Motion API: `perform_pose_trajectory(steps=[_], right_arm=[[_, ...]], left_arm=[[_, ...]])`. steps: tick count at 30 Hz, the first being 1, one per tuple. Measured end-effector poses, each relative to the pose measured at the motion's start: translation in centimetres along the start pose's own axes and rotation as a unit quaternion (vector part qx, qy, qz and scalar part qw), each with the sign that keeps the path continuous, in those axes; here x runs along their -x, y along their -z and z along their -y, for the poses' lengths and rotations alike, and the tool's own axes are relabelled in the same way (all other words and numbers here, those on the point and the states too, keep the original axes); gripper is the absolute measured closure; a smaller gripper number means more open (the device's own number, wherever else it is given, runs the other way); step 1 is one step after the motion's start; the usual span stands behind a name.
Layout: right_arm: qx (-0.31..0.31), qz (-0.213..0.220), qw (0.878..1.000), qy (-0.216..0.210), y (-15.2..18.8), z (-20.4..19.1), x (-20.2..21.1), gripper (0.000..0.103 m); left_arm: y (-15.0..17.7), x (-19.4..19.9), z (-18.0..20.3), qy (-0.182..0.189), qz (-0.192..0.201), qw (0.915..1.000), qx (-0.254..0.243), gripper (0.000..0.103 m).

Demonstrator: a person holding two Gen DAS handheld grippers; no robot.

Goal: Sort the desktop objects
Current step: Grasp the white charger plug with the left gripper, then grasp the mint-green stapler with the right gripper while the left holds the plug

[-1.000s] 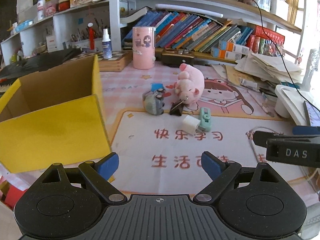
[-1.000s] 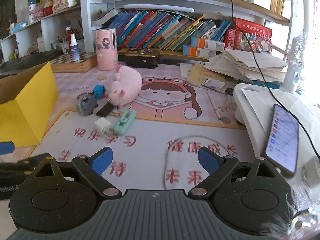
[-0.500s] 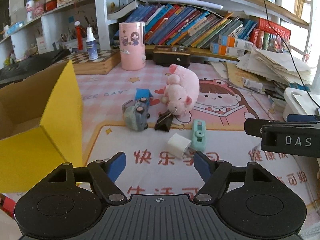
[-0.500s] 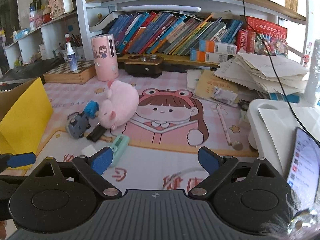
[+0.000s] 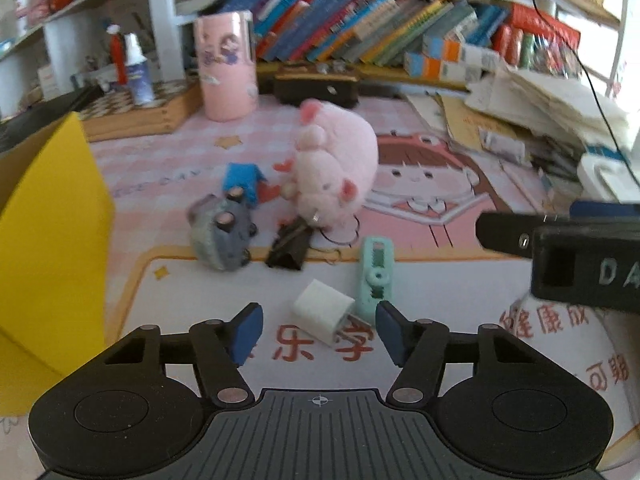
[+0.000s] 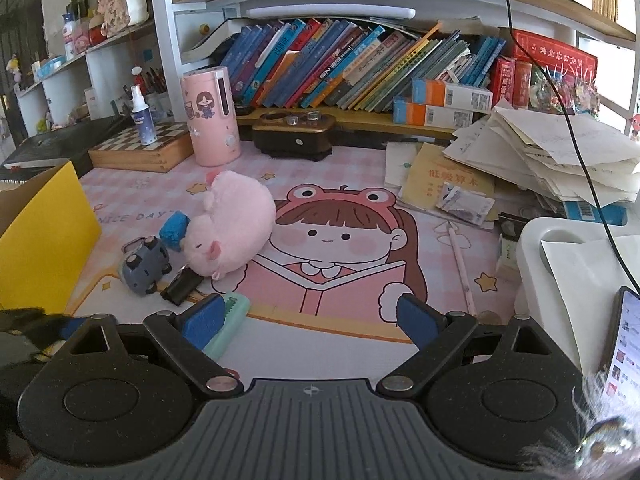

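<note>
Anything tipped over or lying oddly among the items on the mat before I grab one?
Yes: the pink plush pig lies on its side, and the grey toy car is tipped over with its wheels showing. Nothing looks spilled or broken.

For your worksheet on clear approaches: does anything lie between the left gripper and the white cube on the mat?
Nothing visible does. The left gripper, jaws closing, has bare mat before the white cube. The mint green tool lies just beside the cube's right.

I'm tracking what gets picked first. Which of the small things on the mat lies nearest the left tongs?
The white cube-shaped charger: it lies between the closing left tongs, untouched, while the mint correction tape, binder clip and grey toy car lie farther off.
</note>
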State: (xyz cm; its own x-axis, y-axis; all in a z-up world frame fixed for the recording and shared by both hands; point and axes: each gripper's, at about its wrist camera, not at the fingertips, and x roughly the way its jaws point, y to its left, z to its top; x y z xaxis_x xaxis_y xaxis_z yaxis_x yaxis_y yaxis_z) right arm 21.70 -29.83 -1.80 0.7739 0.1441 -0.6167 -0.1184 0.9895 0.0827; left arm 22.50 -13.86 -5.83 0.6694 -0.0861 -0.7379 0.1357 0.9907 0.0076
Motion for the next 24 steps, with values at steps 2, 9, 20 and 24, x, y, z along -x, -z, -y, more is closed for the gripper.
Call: perform_pose_trajectory(steps=[2,9,20,24], right_arm=[[-0.002,-0.002,1.000,0.001,0.0,0.2,-0.2,0.010],[-0.006,-0.013,1.000,0.001,0.0,0.5,-0.9,0.010],[-0.008,-0.040,0.998,-0.036,-0.3,-1.1,-3.2,0.010],[0.015,-0.054,0.994,-0.092,-0.5,-1.8,-5.4,0.013]], left_arm=[[0.1,-0.5,0.0,0.001,-0.006,1.0000,-0.004,0.042],[-0.1,-1.6,0.0,0.015,-0.015,0.9997,-0.009,0.058],[0.5,1.1,-2.1,-0.004,-0.009,0.9999,0.011,0.058],[1.2,2.0,-3.2,-0.020,-0.014,0.9994,0.026,0.058]])
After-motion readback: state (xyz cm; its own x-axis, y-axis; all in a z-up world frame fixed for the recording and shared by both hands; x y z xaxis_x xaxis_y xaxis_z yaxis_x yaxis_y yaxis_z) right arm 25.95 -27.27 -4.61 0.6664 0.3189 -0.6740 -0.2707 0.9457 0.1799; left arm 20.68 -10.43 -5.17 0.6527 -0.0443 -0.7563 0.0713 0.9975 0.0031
